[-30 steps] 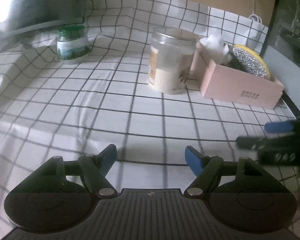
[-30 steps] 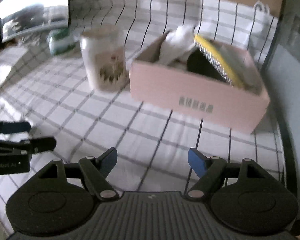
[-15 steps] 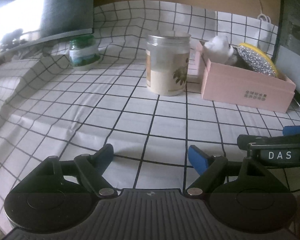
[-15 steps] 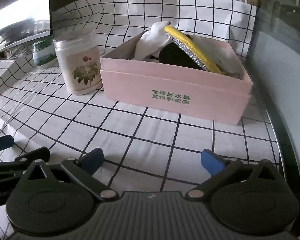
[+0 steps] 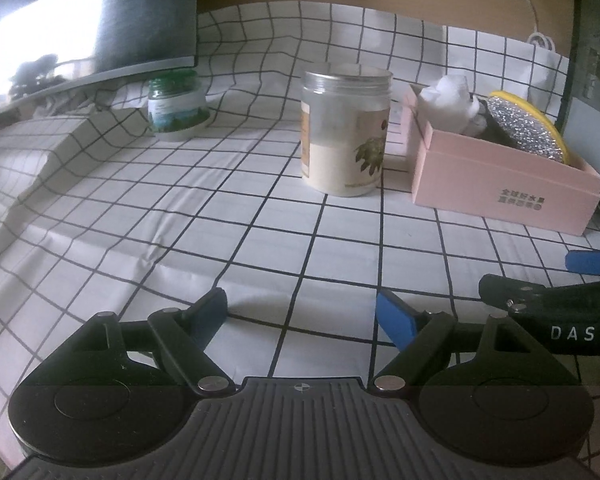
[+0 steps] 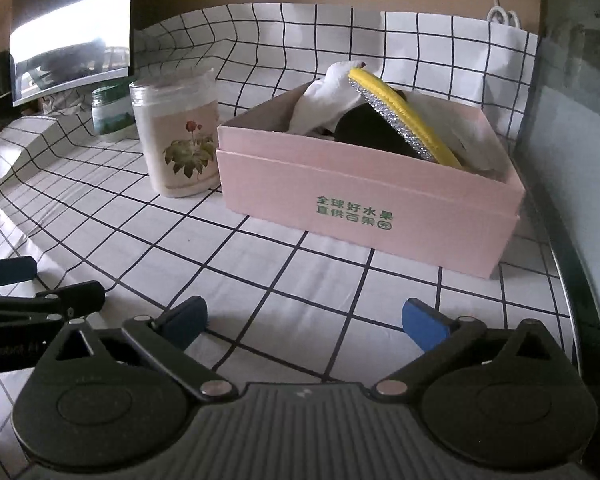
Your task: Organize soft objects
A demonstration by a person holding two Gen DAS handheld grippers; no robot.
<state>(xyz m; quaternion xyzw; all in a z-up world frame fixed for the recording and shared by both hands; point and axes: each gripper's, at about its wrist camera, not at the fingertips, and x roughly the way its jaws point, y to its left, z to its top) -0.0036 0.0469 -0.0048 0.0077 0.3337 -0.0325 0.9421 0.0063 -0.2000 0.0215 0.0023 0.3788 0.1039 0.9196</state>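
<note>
A pink cardboard box (image 6: pixel 364 196) (image 5: pixel 500 176) stands on the checked cloth at the right. Inside it lie a white cloth (image 6: pixel 332 100) (image 5: pixel 448 100), a dark soft item (image 6: pixel 368 128) and a yellow sponge with a silver scrubbing face (image 6: pixel 400 116) (image 5: pixel 528 128), which leans up over the rim. My right gripper (image 6: pixel 304 320) hangs open over the cloth in front of the box, nothing between its blue pads. My left gripper (image 5: pixel 300 312) is open too, over bare cloth further left. The right gripper's fingers (image 5: pixel 548 300) show at the left wrist view's right edge.
A tall clear jar (image 5: pixel 346 132) (image 6: pixel 176 136) with a flower label stands just left of the box. A small green-lidded jar (image 5: pixel 176 104) sits further back under a dark monitor (image 5: pixel 92 20). A dark panel (image 6: pixel 572 140) borders the table's right edge.
Both views have swung and settled from blur, bringing the box and jar more square on. The right gripper's jaws have spread wider. The left gripper's look much the same.
</note>
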